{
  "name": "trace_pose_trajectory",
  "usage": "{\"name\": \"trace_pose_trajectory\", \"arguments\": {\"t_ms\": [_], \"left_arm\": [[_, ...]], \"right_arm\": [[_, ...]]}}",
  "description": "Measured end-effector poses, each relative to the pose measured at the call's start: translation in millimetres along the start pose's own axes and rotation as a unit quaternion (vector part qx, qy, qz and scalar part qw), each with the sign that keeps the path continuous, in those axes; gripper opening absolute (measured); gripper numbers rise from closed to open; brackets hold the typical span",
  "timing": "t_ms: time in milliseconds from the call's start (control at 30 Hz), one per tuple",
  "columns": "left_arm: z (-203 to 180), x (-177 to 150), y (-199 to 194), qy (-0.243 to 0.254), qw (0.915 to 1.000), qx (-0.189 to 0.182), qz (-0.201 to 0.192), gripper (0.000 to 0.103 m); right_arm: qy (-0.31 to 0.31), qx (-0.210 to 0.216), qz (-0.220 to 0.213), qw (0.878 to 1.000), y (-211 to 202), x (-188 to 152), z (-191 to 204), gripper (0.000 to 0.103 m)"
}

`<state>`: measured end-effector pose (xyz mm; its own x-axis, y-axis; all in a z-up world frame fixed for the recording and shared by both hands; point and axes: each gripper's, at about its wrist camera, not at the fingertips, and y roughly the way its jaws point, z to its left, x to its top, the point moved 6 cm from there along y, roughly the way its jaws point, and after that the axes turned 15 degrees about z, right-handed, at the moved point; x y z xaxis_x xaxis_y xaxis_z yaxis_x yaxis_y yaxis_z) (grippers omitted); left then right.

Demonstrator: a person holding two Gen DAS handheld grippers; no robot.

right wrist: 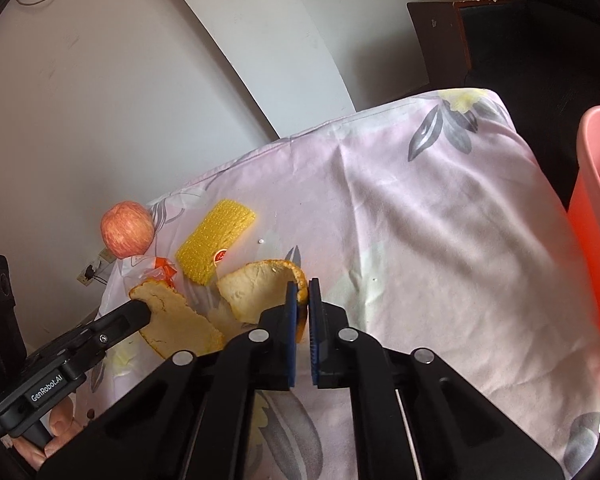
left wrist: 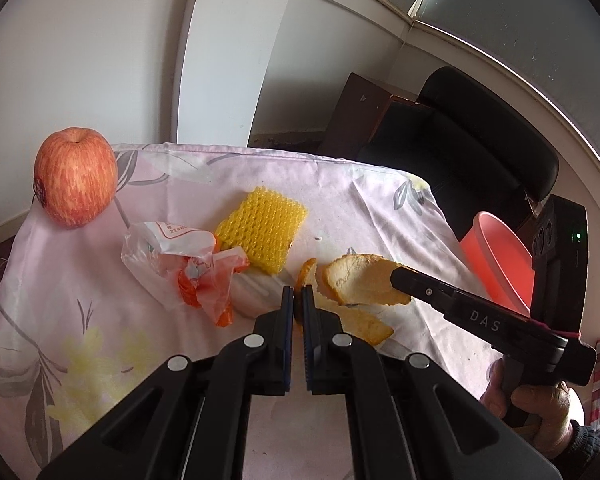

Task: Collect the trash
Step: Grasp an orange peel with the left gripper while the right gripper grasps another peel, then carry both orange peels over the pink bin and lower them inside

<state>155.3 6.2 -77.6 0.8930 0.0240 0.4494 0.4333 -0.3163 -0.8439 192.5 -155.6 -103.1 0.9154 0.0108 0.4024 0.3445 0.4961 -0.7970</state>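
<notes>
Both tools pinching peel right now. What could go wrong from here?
1. The left tool and right tool each grip only an edge of an orange peel; a piece may slip or tear on the way to the pink bin.
2. The other peel hangs close beside it, so the tools might collide.
3. The bin sits off the table's edge, so a dropped piece could miss it.

I count two pieces of orange peel: one peel piece [left wrist: 364,280] [right wrist: 260,284] at my right gripper [right wrist: 303,292] [left wrist: 396,276], another peel piece [right wrist: 176,320] [left wrist: 299,280] at my left gripper [left wrist: 297,300] [right wrist: 138,308]. One apple [left wrist: 75,176] [right wrist: 127,229] sits at ten o'clock. One yellow foam net [left wrist: 262,228] [right wrist: 216,236], one crumpled plastic wrapper [left wrist: 184,264] [right wrist: 152,270], one pink bin [left wrist: 500,264] [right wrist: 596,240] at three o'clock.
</notes>
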Motion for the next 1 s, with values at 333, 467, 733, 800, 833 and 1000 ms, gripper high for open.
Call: {"name": "trace_pose_trajectory", "arguments": {"t_ms": [333,467,733,800,833,1000], "left_arm": [[-26.2,7.1,-19.8,0.019,0.9995,-0.013,-0.021,0.003],[-41.5,10.8,-23.5,0.033,0.9990,-0.015,-0.025,0.003],[-85.2,14.8,-26.4,0.073,0.9968,-0.020,-0.026,0.003],[-97.6,15.5,-27.6,0.084,0.9959,-0.021,-0.027,0.003],[-103.9,16.0,-28.2,0.089,0.9954,-0.022,-0.028,0.003],[-130.8,19.7,-30.3,0.112,0.9930,-0.024,-0.030,0.003]], "right_arm": [[-0.008,-0.012,-0.047,0.999,-51.6,-10.7,-0.9,0.006],[-0.009,-0.024,-0.063,0.998,-73.1,-17.3,-6.0,0.006],[0.000,-0.053,-0.100,0.994,-114.2,-27.9,-29.3,0.006],[0.006,-0.057,-0.108,0.992,-123.0,-29.9,-36.1,0.006],[0.008,-0.059,-0.113,0.992,-127.3,-30.8,-39.4,0.006],[0.020,-0.067,-0.136,0.988,-146.5,-34.0,-55.6,0.006]]}}
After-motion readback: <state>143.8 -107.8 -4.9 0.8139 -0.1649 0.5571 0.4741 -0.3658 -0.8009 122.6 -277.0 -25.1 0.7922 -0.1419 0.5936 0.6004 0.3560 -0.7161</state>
